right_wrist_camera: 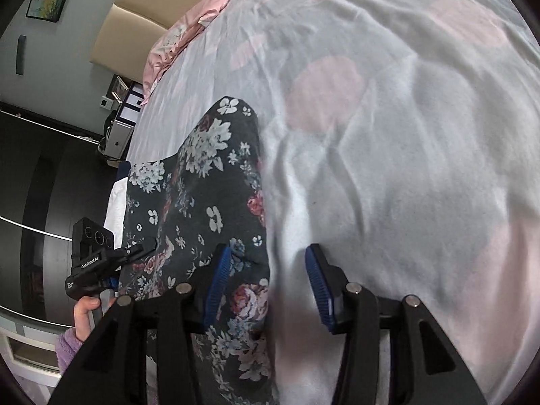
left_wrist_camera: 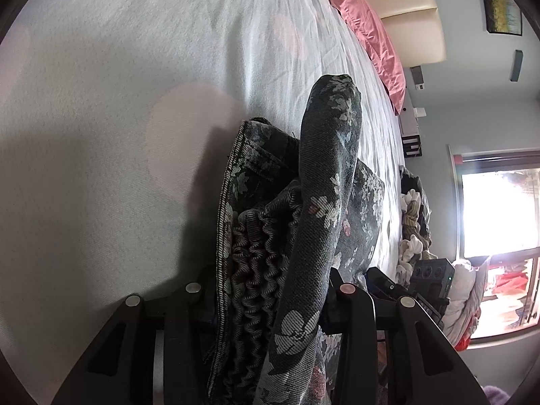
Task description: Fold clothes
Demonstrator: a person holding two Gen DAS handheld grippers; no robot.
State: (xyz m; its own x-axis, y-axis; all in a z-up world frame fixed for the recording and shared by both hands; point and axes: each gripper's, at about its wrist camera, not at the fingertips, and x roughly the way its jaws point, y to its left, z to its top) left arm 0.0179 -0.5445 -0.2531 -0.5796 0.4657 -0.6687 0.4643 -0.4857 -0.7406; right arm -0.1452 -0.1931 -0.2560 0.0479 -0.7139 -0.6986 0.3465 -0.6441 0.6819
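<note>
A: Where's the garment?

B: The dark floral garment point(left_wrist_camera: 324, 182) lies bunched on the bed point(left_wrist_camera: 118, 101), on the pale sheet with pink hearts. Its gathered waistband runs between the fingers of the left hand-held gripper point(left_wrist_camera: 270, 290), which is clamped on the cloth.

A: And the other one?

B: The right hand-held gripper point(right_wrist_camera: 266, 287) stands with its jaws apart. One blue pad point(right_wrist_camera: 216, 287) rests over the garment's edge; the other is above bare sheet. Nothing is pinched there.

A: Anything else?

B: A pink pillow point(left_wrist_camera: 368, 33) near the headboard, and a hand point(right_wrist_camera: 84, 317) in a lilac sleeve.
</note>
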